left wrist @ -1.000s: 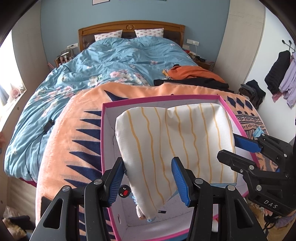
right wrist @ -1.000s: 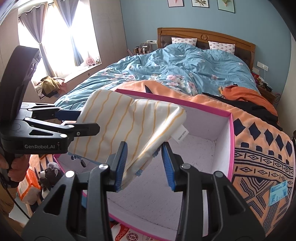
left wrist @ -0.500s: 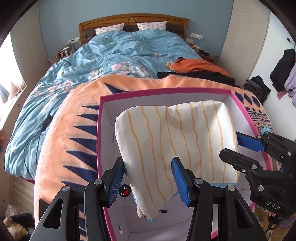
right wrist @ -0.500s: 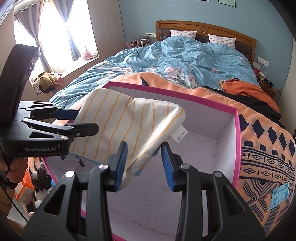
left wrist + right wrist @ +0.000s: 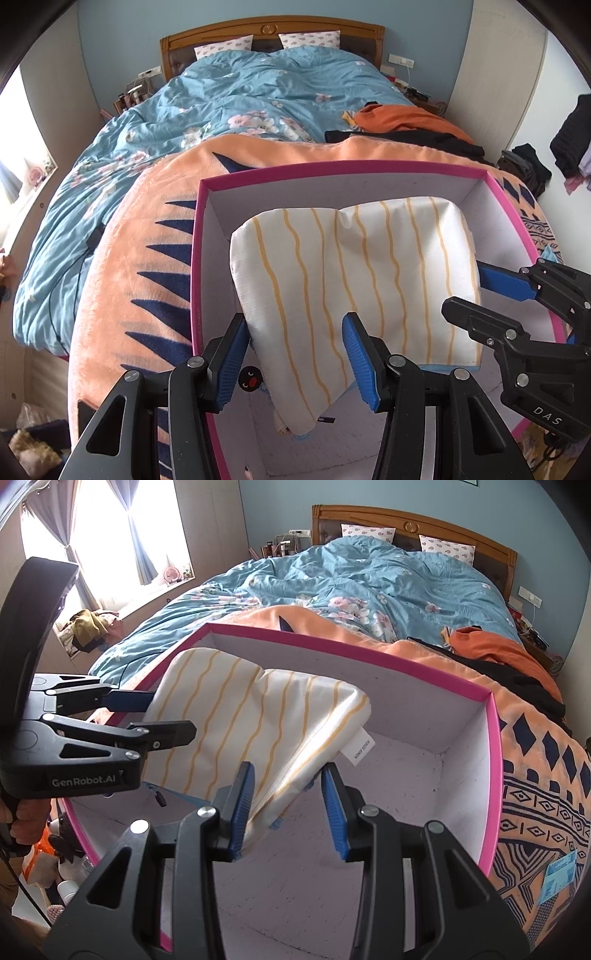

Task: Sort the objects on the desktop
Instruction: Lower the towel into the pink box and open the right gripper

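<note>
A folded white cloth with wavy yellow stripes (image 5: pixel 354 280) is held over the open pink-rimmed box (image 5: pixel 332 173), which is set on an orange blanket with navy triangles (image 5: pixel 122 266) spread across the bed (image 5: pixel 240 88). In the left wrist view the left tool (image 5: pixel 295 356) is seen at 6 o'clock with its blue pads parted wide; the cloth's lower corner hangs between them, touching the left pad, and whether it is gripped cannot be told. The right tool (image 5: pixel 491 291) is seen at 3 o'clock, its blue finger lying against the cloth's right edge. In the right wrist view the right tool (image 5: pixel 288 805) is likewise spread apart at 6 o'clock, with a cloth (image 5: pixel 255 723) corner against its left pad and a gap to the right one. The left tool (image 5: pixel 162 716) enters from 9 o'clock, one finger above and one below the cloth's edge. A white label (image 5: pixel 358 751) dangles from the cloth above the box's pale floor (image 5: pixel 388 805). An orange garment (image 5: pixel 399 118) lies on the bed at 1 o'clock.
</note>
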Tool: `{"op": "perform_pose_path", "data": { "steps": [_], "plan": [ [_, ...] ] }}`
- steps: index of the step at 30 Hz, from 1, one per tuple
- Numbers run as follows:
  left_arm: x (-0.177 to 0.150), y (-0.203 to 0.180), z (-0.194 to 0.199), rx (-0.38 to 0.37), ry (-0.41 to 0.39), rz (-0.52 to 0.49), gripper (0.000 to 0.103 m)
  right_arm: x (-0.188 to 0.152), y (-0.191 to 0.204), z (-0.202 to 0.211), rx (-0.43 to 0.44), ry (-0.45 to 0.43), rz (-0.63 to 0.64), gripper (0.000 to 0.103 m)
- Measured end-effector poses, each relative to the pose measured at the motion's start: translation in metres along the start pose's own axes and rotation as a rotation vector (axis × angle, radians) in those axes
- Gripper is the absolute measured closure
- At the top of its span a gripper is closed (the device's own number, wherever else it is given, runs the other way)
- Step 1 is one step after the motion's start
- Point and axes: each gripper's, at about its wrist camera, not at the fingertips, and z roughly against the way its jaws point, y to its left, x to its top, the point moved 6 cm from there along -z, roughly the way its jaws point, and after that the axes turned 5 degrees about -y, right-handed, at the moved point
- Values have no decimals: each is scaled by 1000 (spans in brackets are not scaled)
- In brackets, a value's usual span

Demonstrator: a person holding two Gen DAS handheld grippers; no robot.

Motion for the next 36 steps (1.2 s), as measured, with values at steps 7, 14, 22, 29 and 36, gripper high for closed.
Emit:
{"op": "perform_pose_path", "data": {
  "steps": [7, 14, 22, 29, 36],
  "plan": [
    [1, 1, -6, 13, 9, -9, 50, 3, -1, -9, -17, 47, 16, 63],
    [3, -1, -10, 43, 14, -26, 50, 4, -1, -17, -43, 97, 46, 63],
    [5, -4, -17, 118, 24, -58, 50, 5, -9, -32, -59, 175, 58, 63],
    [9, -2, -16, 173, -3, -72, 50, -1, -15, -51, -73, 249, 52, 63],
    [10, -2, -16, 187, -18, -76, 47, -1, -15, -57, -79, 275, 55, 63]
  ]
}}
